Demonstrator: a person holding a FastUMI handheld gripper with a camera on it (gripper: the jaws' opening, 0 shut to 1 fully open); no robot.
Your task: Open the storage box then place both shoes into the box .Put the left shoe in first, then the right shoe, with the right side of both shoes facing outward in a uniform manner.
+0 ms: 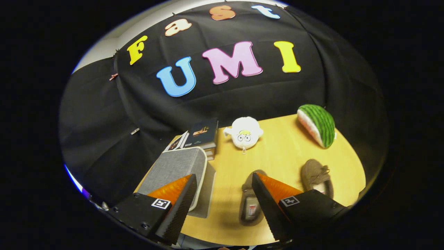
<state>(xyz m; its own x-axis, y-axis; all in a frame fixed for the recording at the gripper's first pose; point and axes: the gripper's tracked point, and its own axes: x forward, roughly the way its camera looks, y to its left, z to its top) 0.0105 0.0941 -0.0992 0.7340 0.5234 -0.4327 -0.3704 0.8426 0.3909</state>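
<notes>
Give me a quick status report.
Gripper open, holding nothing. Grey storage box closed, beside one finger. Both shoes on table, nothing blocking.

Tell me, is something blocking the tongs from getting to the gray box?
Nothing visible does. The tongs are open and hold nothing; the box sits just behind the left finger, lid closed. The books stand beyond it.

gripper (223,180) fingers spread wide, nothing between them, bare table (277,152) strip ahead. grey storage box (177,170) blocks just beyond the left finger, books (201,137) stacked behind it. near shoe (250,205) sits beside the right finger, second shoe (316,177) further right. plush toy (244,133) and watermelon toy (317,125) stand at the far table edge.
</notes>
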